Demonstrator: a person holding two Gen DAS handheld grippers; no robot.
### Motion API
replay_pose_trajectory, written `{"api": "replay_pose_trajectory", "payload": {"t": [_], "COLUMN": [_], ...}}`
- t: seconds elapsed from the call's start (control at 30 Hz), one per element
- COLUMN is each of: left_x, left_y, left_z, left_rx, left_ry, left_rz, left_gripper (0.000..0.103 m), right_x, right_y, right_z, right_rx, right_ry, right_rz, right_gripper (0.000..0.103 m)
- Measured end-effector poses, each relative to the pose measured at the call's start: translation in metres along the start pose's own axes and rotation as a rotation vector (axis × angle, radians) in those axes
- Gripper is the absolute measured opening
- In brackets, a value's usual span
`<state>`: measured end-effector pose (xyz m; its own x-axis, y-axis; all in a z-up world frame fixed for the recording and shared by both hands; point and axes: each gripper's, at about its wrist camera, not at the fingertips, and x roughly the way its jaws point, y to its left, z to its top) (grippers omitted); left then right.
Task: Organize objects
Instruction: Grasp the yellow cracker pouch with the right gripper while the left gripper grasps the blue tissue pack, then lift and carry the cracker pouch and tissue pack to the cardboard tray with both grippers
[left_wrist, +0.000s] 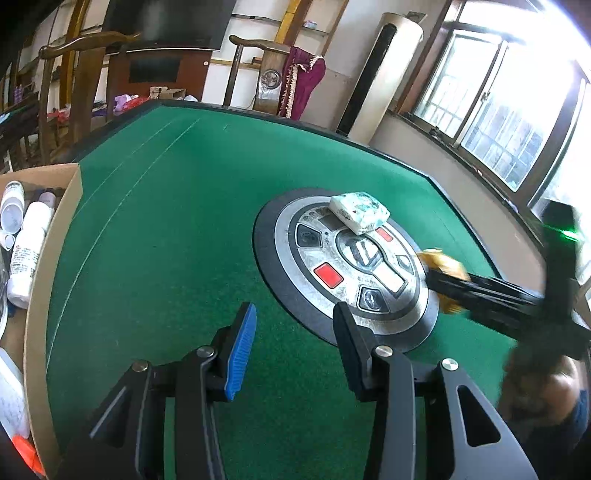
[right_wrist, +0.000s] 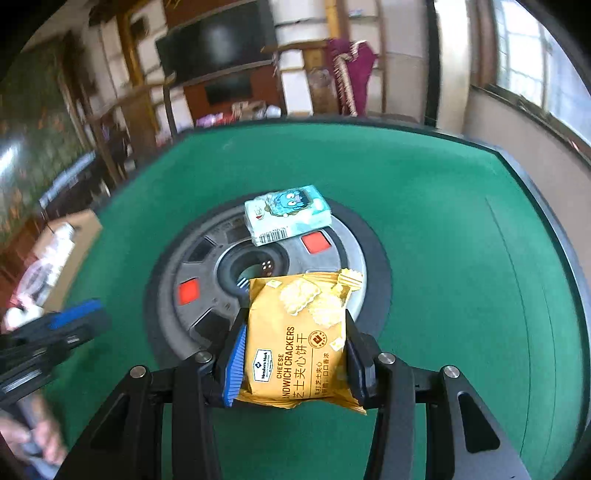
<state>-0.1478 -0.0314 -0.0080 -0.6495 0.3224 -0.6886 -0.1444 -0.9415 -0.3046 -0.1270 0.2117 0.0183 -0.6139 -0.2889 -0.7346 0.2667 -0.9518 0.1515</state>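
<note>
A yellow packet of cheese sandwich crackers (right_wrist: 299, 332) stands between the pads of my right gripper (right_wrist: 295, 321), which is shut on its two sides above the green felt table (right_wrist: 443, 258). The left wrist view shows that gripper (left_wrist: 454, 284) blurred at the right, with the yellow packet (left_wrist: 443, 264) over the edge of the round control panel (left_wrist: 343, 273). A white and teal tissue pack (right_wrist: 286, 214) lies on the far side of the panel (right_wrist: 207, 280); it is also in the left wrist view (left_wrist: 360, 212). My left gripper (left_wrist: 295, 310) hangs open and empty over the panel's near edge.
An open cardboard box (left_wrist: 55, 229) at the table's left edge holds several white bottles (left_wrist: 27, 258). Wooden chairs (left_wrist: 85, 85) stand beyond the far edge and windows (left_wrist: 498, 110) line the right wall. A person's hand (right_wrist: 40, 435) shows at the lower left.
</note>
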Motion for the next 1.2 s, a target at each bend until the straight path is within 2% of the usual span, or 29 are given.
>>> {"api": "replay_pose_trajectory", "payload": {"t": [0.17, 0.3, 0.5, 0.53, 0.63, 0.7, 0.9, 1.0, 1.2], "left_x": [0.005, 0.020, 0.061, 0.070, 0.090, 0.108, 0.144, 0.156, 0.172], "left_y": [-0.016, -0.036, -0.092, -0.101, -0.119, -0.120, -0.120, -0.122, -0.127], "left_z": [-0.001, 0.010, 0.057, 0.065, 0.082, 0.092, 0.115, 0.115, 0.109], "left_rx": [0.057, 0.108, 0.353, 0.397, 0.523, 0.540, 0.583, 0.623, 0.681], "left_ry": [0.007, 0.050, 0.145, 0.163, 0.149, 0.186, 0.226, 0.257, 0.254], "left_rz": [-0.036, -0.062, -0.063, -0.054, 0.027, 0.022, 0.001, -0.027, -0.002], "left_gripper": [0.042, 0.044, 0.053, 0.053, 0.053, 0.053, 0.053, 0.053, 0.053], "right_x": [-0.046, -0.052, -0.045, -0.045, -0.042, -0.039, -0.031, -0.031, -0.038], "right_y": [-0.025, -0.029, -0.052, -0.054, -0.062, -0.067, -0.068, -0.067, -0.061], "right_z": [-0.008, 0.000, 0.009, 0.008, 0.008, 0.008, 0.009, 0.010, 0.011], "right_rx": [0.123, 0.134, 0.199, 0.213, 0.250, 0.275, 0.292, 0.290, 0.273], "right_ry": [-0.090, -0.118, -0.127, -0.128, -0.118, -0.110, -0.085, -0.086, -0.113], "right_rz": [0.063, 0.095, 0.146, 0.153, 0.172, 0.185, 0.212, 0.209, 0.204], "right_gripper": [0.049, 0.049, 0.049, 0.049, 0.049, 0.049, 0.049, 0.049, 0.049]}}
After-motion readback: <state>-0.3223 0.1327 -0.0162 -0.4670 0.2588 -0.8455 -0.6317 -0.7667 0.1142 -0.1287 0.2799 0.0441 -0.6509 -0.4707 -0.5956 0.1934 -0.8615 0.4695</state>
